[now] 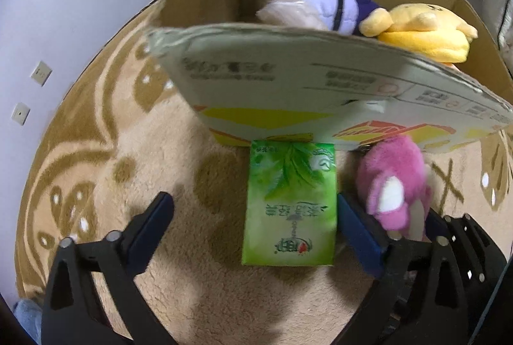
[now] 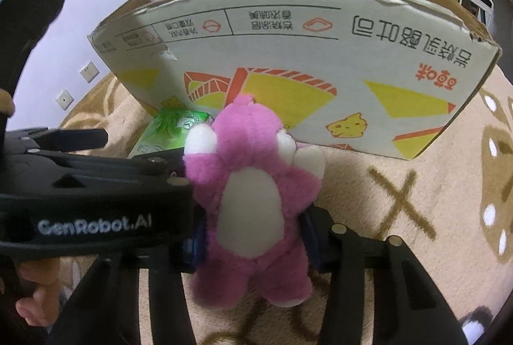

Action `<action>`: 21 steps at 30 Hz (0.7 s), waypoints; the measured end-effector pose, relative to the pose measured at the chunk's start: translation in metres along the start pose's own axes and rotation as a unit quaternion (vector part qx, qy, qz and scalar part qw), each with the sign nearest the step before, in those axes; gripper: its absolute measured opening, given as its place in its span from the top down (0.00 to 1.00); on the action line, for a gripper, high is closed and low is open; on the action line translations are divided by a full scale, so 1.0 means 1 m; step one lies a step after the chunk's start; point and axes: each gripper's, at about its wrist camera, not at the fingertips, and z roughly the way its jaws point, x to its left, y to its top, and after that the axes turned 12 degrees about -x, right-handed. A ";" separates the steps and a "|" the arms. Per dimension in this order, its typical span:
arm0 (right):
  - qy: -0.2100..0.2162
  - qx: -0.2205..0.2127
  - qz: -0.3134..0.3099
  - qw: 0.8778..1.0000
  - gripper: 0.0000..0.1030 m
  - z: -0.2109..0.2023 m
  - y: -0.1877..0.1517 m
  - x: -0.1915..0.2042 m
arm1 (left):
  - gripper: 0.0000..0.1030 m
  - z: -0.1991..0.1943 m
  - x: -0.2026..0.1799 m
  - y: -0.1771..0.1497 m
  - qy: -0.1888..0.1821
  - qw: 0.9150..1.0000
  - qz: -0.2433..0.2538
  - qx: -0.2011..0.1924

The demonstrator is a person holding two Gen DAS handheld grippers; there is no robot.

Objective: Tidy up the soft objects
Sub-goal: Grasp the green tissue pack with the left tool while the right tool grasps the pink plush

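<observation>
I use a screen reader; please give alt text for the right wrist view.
The right gripper is shut on a fluffy pink plush bear before a printed cardboard box. A green tissue pack lies on beige carpet.

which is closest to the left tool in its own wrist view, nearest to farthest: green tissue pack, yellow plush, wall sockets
1. green tissue pack, on the rug between the open fingers of the left tool.
2. yellow plush, inside the cardboard box, up right.
3. wall sockets, on the wall far left, apparently farthest.
</observation>
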 end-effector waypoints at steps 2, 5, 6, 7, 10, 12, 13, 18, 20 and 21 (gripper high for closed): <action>0.003 -0.004 0.007 1.000 0.54 -0.003 0.001 -0.001 | 0.18 0.001 0.000 -0.003 -0.004 1.000 -0.004 0.005; 0.004 -0.013 0.003 1.000 0.55 -0.009 0.002 0.000 | 0.33 0.005 -0.001 -0.007 -0.009 1.000 -0.003 0.014; 0.009 -0.012 0.007 1.000 0.55 -0.010 0.002 0.000 | 0.38 0.006 -0.003 -0.008 -0.004 1.000 0.002 0.011; 0.010 -0.013 0.009 1.000 0.55 -0.011 0.002 -0.001 | 0.48 0.004 -0.004 -0.009 0.001 1.000 0.009 0.006; 0.002 -0.016 0.010 1.000 0.55 -0.016 0.002 -0.003 | 0.50 0.000 -0.005 -0.011 -0.006 1.000 0.014 0.004; -0.002 -0.020 0.010 1.000 0.55 -0.021 0.002 -0.005 | 0.50 -0.003 -0.003 -0.013 -0.010 1.000 0.007 0.004; -0.003 -0.021 0.009 1.000 0.55 -0.022 0.002 -0.006 | 0.50 -0.004 -0.002 -0.014 -0.008 1.000 0.006 0.005; -0.021 -0.024 -0.002 0.999 0.55 -0.031 0.007 0.003 | 0.50 -0.020 0.000 -0.011 0.000 1.000 0.008 -0.018; -0.026 -0.026 -0.004 0.999 0.55 -0.035 0.006 0.003 | 0.50 -0.025 0.001 -0.010 0.000 1.000 0.005 -0.022; -0.027 -0.028 -0.004 0.999 0.55 -0.039 0.004 0.003 | 0.50 -0.028 0.002 -0.010 -0.001 1.000 0.002 -0.024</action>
